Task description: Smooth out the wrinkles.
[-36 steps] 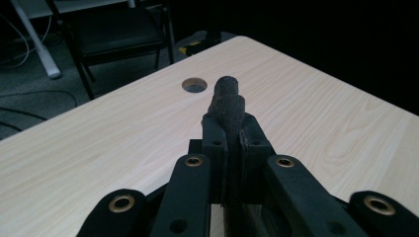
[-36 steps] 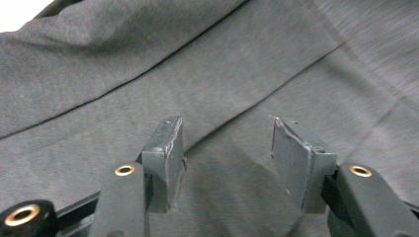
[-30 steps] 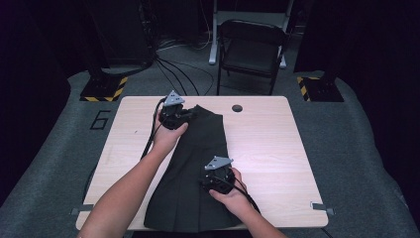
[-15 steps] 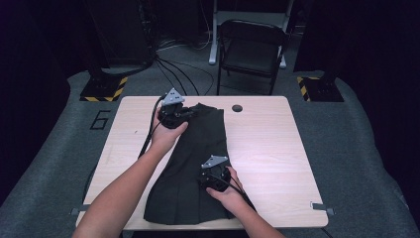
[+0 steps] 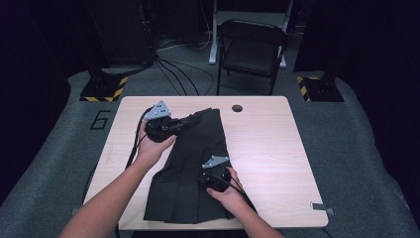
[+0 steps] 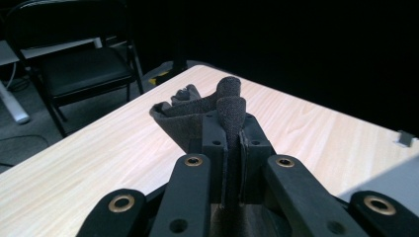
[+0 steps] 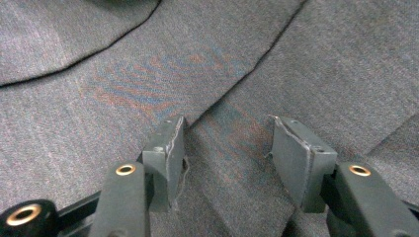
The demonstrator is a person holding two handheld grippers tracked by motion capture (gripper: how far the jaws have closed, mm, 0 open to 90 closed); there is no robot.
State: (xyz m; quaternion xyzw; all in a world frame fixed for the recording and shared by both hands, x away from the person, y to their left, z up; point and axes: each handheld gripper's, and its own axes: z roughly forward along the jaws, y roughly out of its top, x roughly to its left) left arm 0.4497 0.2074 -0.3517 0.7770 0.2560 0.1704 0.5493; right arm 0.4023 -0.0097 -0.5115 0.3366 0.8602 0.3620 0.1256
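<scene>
Behind our pale wooden table (image 5: 277, 144) a black folding chair (image 5: 252, 49) is standing. We are pinching the dark grey pleated garment (image 5: 195, 173) in the clamped left gripper (image 5: 176, 125), now dragged right; the right gripper (image 5: 214, 179) is pressing down, half open, gripping nothing.

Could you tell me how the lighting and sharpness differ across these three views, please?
High view: table evenly lit, surroundings dark. Left gripper view: sharp on the cloth, black background beyond. Right gripper view: close on the fabric, coloured moiré ripples, soft edges.
</scene>
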